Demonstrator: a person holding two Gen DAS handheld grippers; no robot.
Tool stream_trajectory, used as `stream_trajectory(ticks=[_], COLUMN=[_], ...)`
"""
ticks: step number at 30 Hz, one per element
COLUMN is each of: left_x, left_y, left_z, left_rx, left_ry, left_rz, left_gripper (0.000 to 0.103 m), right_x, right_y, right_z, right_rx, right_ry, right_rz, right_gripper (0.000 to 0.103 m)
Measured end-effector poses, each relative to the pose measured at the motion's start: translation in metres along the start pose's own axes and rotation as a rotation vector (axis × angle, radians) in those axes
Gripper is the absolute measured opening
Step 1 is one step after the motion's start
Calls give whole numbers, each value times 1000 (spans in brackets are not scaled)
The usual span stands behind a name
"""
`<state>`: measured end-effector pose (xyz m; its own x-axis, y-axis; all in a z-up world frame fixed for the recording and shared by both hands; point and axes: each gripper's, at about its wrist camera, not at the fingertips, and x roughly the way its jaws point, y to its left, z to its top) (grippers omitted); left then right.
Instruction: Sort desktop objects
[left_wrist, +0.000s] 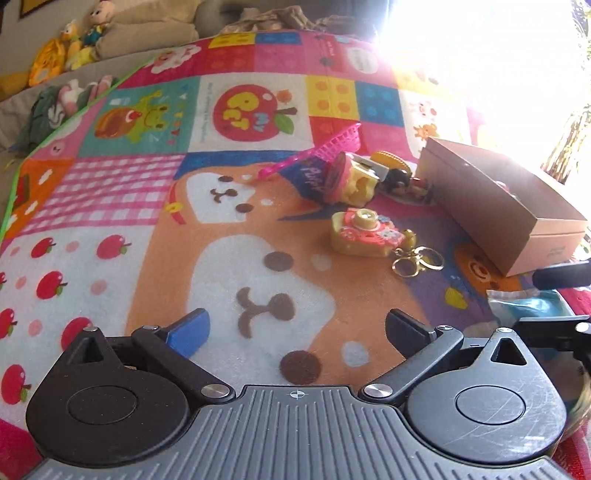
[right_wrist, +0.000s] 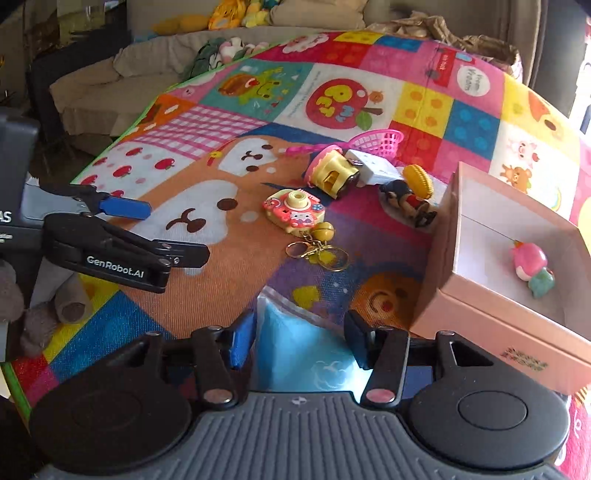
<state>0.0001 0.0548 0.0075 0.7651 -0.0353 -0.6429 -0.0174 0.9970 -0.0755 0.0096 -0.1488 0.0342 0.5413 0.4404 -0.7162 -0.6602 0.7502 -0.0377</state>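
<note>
My right gripper (right_wrist: 301, 341) is shut on a blue packet (right_wrist: 295, 343) in clear plastic, low over the colourful play mat (right_wrist: 229, 258), just left of the open pink box (right_wrist: 491, 325). A pink and green toy (right_wrist: 532, 266) lies in the box. My left gripper (left_wrist: 299, 328) hangs open and empty over the mat's bear print; the right wrist view has it at the left (right_wrist: 177, 232). Ahead lie a yellow toy camera keychain (left_wrist: 364, 232) (right_wrist: 295, 212), a yellow and pink toy (right_wrist: 332, 173), a small white box (right_wrist: 376, 168), a yellow biscuit (right_wrist: 417, 181) and a dark-haired doll (right_wrist: 410, 203).
A pink toy basket (right_wrist: 380, 142) lies tipped behind the pile. The mat's green edge (left_wrist: 9, 206) runs along the left. Beige cushions and plush toys (left_wrist: 74, 40) sit at the back. Strong glare (left_wrist: 498, 55) washes out the upper right of the left wrist view.
</note>
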Motion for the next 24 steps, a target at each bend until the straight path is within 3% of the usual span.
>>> stream_trajectory(ticks=[2,5,9,12,15,20,24], left_x=[9,30,55,69,77,64,51], left_y=[-12,-28,-35,-35,-36,-17,1], left_z=[8,23,49,63,66,66,61], left_rx=[18,30,-46,-72,-18,-31,-127], left_ry=[-2,5,14,20,20,-47,-20], left_rz=[-34,-60,-41,34,115,284,222], left_gripper=[103,103,103,103,103,103,103], right_x=[-19,-39,-48,-45,-37,-23,-20], right_y=[-17,-45,-69,-76,-81,-92,-93], right_z=[-6,-12,-26,-42,-55,-73,-76], right_rx=[58,152,239,259,294,363,381], right_ry=[-59,-136,-168,-178,-173,-154,-162], right_rz=[-22,-86,-143,-169,-193,-194,-183], right_gripper=[73,78,82,85,85,87,91])
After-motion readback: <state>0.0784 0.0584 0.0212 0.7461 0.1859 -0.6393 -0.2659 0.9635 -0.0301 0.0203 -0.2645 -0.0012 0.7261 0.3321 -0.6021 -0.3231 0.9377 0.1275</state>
